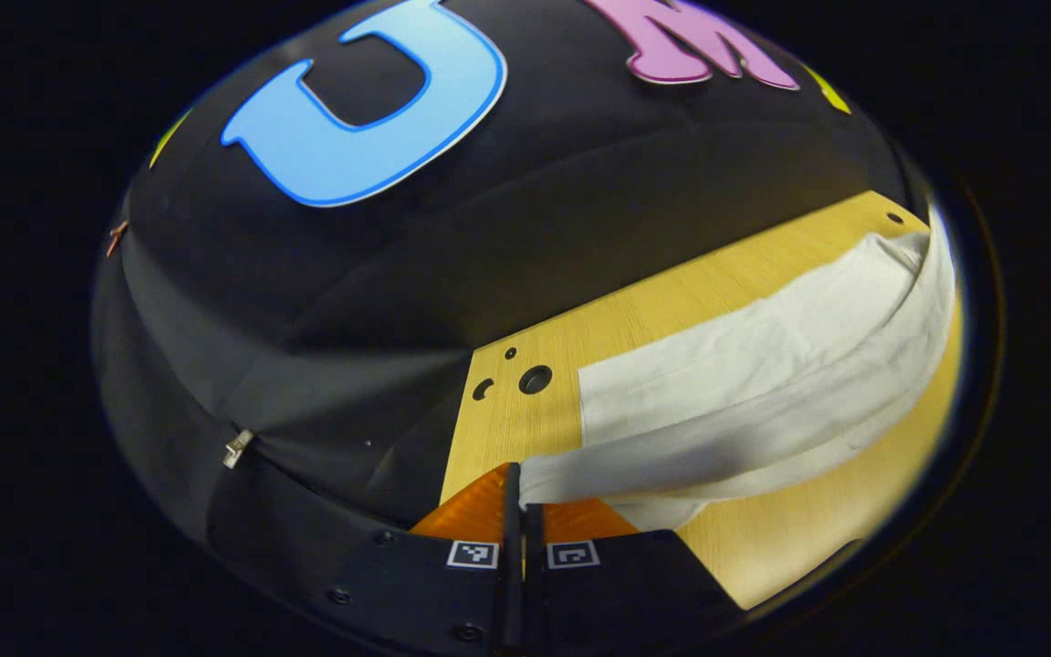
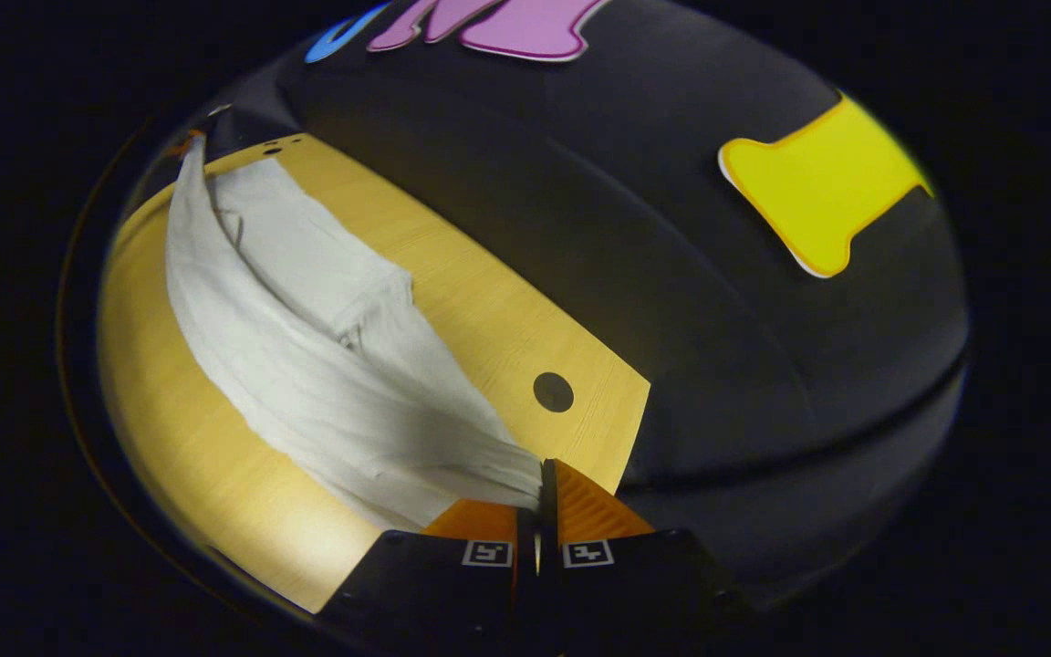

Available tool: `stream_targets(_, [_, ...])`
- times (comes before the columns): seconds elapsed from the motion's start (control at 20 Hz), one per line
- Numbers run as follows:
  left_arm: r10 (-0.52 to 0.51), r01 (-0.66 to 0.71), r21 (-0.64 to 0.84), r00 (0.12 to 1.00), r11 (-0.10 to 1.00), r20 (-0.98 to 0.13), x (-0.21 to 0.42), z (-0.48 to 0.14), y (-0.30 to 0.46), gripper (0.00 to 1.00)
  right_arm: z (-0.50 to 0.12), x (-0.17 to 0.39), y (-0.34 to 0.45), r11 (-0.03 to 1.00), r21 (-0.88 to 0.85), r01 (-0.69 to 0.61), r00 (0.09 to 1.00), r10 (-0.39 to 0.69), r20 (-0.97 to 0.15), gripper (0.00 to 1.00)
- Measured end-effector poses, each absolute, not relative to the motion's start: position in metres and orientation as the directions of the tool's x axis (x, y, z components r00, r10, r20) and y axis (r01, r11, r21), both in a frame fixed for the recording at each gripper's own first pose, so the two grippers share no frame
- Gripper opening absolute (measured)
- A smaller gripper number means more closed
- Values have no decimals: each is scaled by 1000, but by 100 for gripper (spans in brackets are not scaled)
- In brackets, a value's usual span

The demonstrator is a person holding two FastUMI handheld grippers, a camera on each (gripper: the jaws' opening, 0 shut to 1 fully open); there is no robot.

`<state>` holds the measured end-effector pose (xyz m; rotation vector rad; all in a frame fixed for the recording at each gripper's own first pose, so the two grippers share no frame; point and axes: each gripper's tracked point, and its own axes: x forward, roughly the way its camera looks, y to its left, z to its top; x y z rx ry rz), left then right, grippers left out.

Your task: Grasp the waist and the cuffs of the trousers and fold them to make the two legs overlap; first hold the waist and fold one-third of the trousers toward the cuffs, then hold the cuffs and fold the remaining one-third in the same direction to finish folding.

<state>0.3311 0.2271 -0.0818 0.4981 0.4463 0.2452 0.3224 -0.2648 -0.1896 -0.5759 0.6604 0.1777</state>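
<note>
White trousers (image 1: pixel 744 383) lie stretched across a wooden table (image 1: pixel 525 429). In the left gripper view one end of the cloth is lifted off the table and runs into my left gripper (image 1: pixel 518 479), whose fingers are shut on its edge. In the right gripper view the trousers (image 2: pixel 325 356) stretch away toward the far left, one layer raised over another. The near end gathers into my right gripper (image 2: pixel 539 479), which is shut on the cloth. I cannot tell which end is the waist and which the cuffs.
The table (image 2: pixel 215 474) has round holes (image 1: pixel 535 379) near the corner by my left gripper and a round hole (image 2: pixel 553 391) near the corner by my right gripper. The booth's black cloth wall stands right behind the table's far edge.
</note>
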Motion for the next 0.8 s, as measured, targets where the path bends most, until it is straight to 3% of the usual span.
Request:
stream_targets(0.35, [308,-137,418,875,898,-374,425,-119,228,5,-220,387,-271,959,-260,-116,769,-79,-634,6])
stream_targets(0.5, [259,-177,240,889,955,-378,445,-138,216,9,-258,392,-271,970,-215,-112,720,-70,-691,18])
stream_targets(0.55, [236,-178,183,897,967,-373,446,-140,210,22,-265,386,-271,981,-169,-95,698,-55,-714,29])
stream_targets(0.65, [234,-197,138,906,971,-354,442,-134,212,59,-264,382,-267,998,-49,-33,707,-11,-707,78])
stream_targets(0.75, [227,-211,86,924,974,-307,434,-119,211,96,-247,382,-283,1000,2,24,744,-16,-668,92])
stream_targets(0.8, [231,-224,59,934,973,-272,426,-104,211,99,-239,377,-290,999,5,40,766,-27,-642,99])
